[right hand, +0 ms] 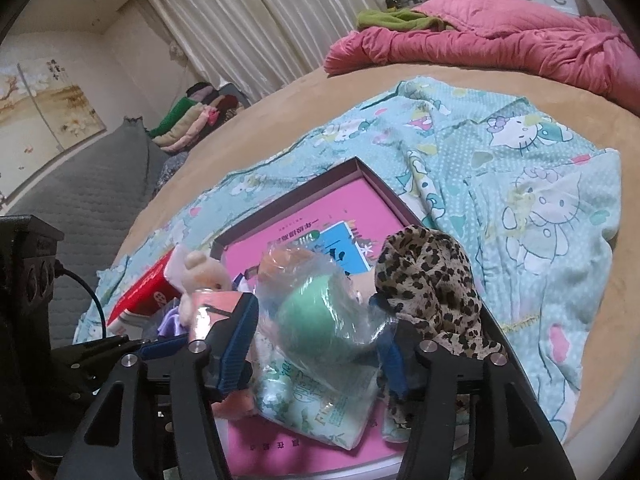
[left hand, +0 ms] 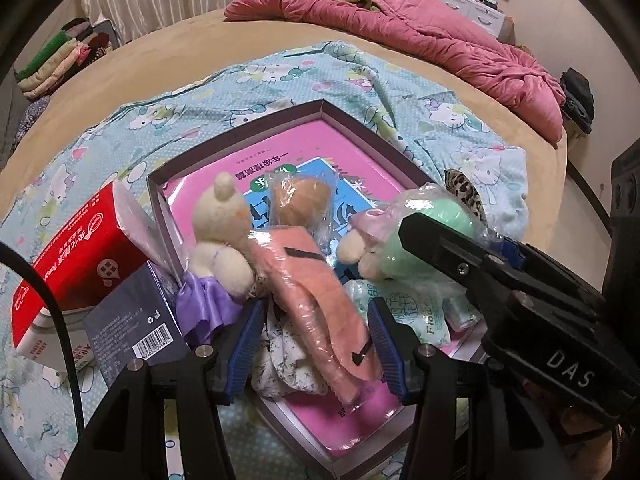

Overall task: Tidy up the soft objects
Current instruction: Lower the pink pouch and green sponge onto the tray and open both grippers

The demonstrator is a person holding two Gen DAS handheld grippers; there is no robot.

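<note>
The soft toys sit piled in the shallow box (left hand: 160,196) on the bed: cream bear (left hand: 220,236) at 9 o'clock, bagged pink toy (left hand: 316,300) in the middle, bagged green toy (right hand: 316,312) at 3. Both grippers look released, left gripper (left hand: 316,344) straddling the pink toy, right gripper (right hand: 316,344) around the green one. Risk as I see it: slick plastic slips, or a jaw snags the leopard cloth (right hand: 432,280). A pink book (left hand: 352,172) lines the box.

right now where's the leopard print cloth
In the right wrist view, the leopard print cloth drapes over the box's right edge, beside the green plush.
</note>
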